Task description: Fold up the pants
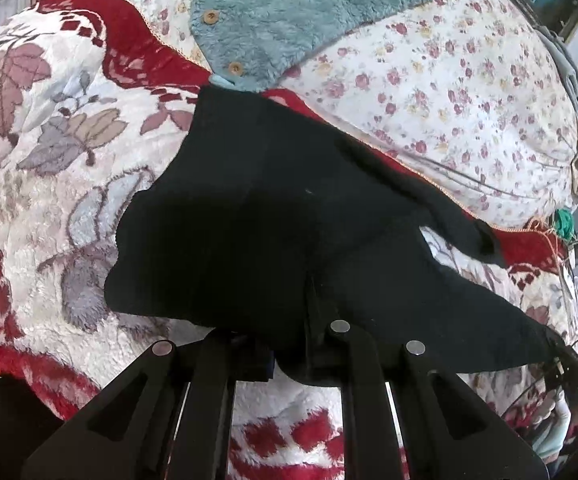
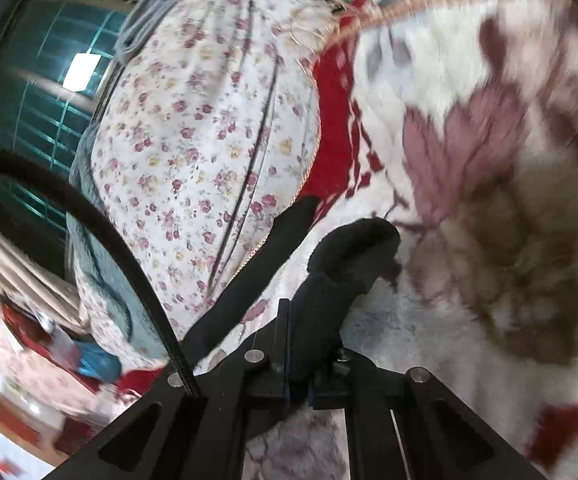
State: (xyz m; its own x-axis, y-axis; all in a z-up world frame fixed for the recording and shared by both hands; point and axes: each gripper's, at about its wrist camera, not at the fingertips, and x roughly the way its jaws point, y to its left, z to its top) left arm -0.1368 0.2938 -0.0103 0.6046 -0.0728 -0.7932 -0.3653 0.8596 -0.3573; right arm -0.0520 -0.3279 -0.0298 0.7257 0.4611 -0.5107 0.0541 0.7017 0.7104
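Note:
The black pants (image 1: 257, 224) lie spread over a fluffy red and white leaf-patterned blanket (image 1: 49, 128). Their near edge drapes over my left gripper (image 1: 289, 364), whose jaws are shut on that cloth; the fingertips are hidden under it. A stretched corner of the pants runs off to the lower right. In the right wrist view, my right gripper (image 2: 299, 380) is shut on a bunched fold of the black pants (image 2: 341, 268), which rises from between the jaws. A taut black edge of the pants arcs across the left of that view.
A teal fleece garment (image 1: 289, 20) with wooden buttons lies beyond the pants. A white quilt with small flowers (image 1: 449, 88) covers the far side of the bed. Behind the quilt (image 2: 193, 152) a dark window (image 2: 33, 92) shows.

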